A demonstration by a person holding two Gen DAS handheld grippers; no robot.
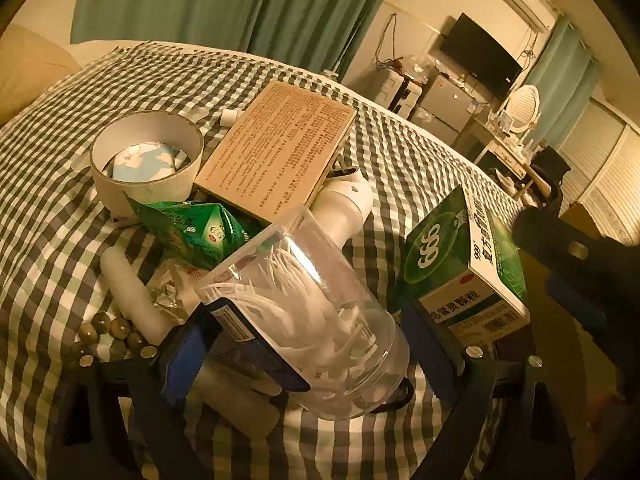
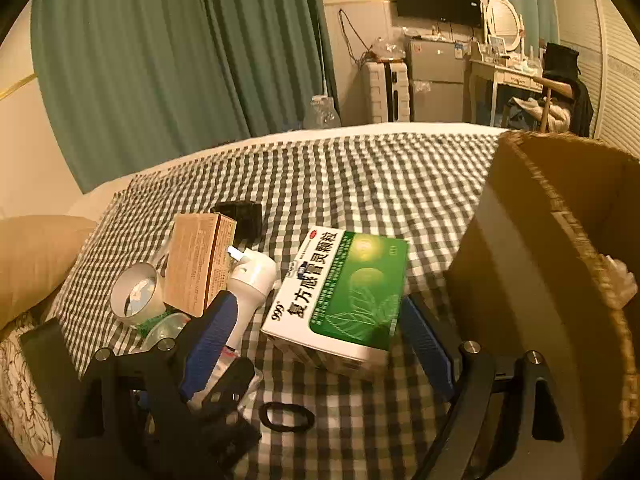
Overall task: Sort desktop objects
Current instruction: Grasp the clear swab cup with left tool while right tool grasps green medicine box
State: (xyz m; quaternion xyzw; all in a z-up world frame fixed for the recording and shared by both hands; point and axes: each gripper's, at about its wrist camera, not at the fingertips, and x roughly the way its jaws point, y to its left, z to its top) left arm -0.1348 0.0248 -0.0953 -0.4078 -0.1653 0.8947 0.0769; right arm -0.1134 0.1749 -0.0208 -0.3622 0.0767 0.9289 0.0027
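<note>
My left gripper point(image 1: 304, 340) has its blue pads on either side of a clear plastic jar of white picks point(image 1: 304, 304), which lies tilted on the checked cloth point(image 1: 60, 208); the pads look close to its walls. My right gripper point(image 2: 320, 332) has its jaws around a green and white medicine box point(image 2: 340, 292), held off the cloth; the box also shows in the left wrist view point(image 1: 460, 264). A tan box point(image 1: 276, 148), a white tape roll point(image 1: 148, 160), a green sachet point(image 1: 192, 228) and a white bottle point(image 1: 344, 204) lie in a pile behind the jar.
An open cardboard box point(image 2: 560, 280) stands at the right of the cloth. A black hair tie point(image 2: 286, 416) lies near the front. Several dark beads point(image 1: 108, 332) and a white tube point(image 1: 132, 292) lie at the left. A beige pillow point(image 2: 32, 264) is far left.
</note>
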